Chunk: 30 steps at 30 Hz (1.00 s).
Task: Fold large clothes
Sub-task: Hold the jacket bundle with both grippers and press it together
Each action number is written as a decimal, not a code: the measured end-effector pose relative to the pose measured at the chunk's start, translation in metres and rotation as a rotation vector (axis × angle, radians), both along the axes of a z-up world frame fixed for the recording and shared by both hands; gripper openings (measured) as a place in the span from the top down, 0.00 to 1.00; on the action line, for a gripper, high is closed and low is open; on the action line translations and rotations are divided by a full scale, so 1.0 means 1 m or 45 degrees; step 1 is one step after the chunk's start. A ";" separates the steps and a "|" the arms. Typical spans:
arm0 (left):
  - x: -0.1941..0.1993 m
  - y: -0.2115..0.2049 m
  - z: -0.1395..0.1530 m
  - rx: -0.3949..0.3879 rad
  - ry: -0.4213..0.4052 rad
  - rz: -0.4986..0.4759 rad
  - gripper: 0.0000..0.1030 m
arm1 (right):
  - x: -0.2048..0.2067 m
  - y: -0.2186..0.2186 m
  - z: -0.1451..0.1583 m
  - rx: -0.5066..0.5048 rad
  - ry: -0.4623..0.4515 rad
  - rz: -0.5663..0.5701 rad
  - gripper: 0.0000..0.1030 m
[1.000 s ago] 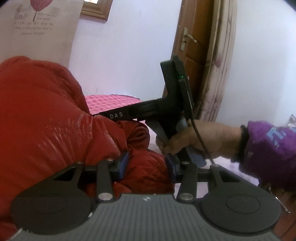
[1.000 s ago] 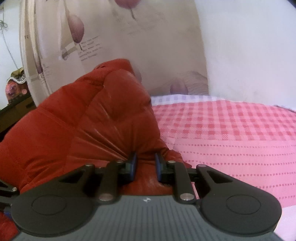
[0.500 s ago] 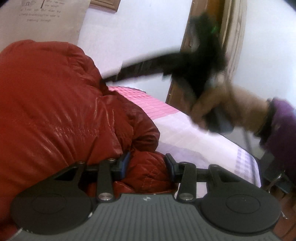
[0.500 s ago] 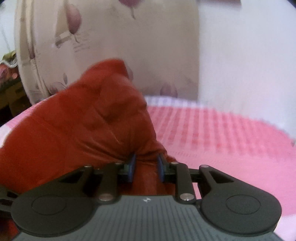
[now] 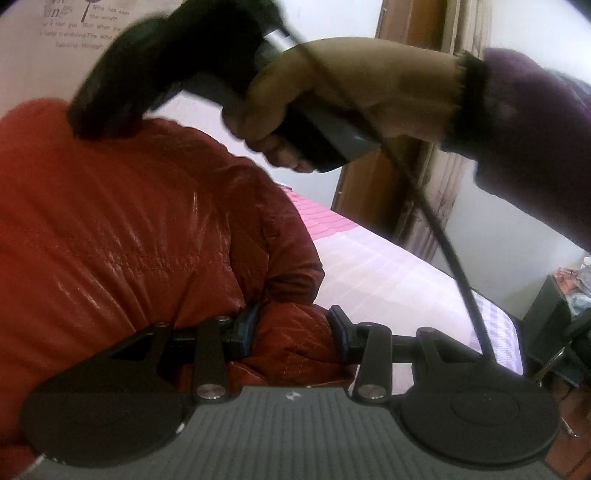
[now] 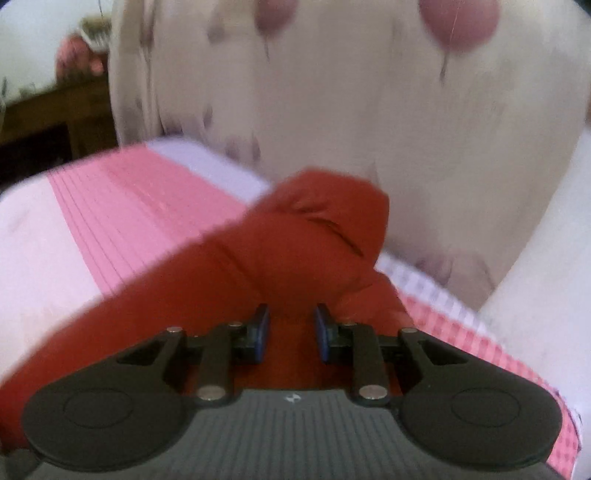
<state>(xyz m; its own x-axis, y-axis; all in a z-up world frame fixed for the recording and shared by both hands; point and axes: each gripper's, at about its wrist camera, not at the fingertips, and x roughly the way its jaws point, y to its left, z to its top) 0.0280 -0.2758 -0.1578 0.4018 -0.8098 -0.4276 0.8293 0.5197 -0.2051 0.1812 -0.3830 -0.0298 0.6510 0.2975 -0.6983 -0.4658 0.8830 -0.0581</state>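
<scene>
Pink checked bedsheet (image 6: 155, 206) | glossy quilted red jacket (image 5: 129, 229) | both jaws pinching folds

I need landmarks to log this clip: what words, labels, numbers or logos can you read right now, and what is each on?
"Who has seen the wind?" on the pale printed curtain, left wrist view.
"...trembling The wind..." on the same curtain; the other lines are too blurred to read.
A small white logo, no letters, on the left hand-held gripper.
Right wrist view: same logo, no readable text.
</scene>
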 end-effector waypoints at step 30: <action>0.012 0.013 0.005 -0.028 0.082 -0.021 0.57 | 0.016 -0.028 -0.020 0.034 0.116 -0.138 0.73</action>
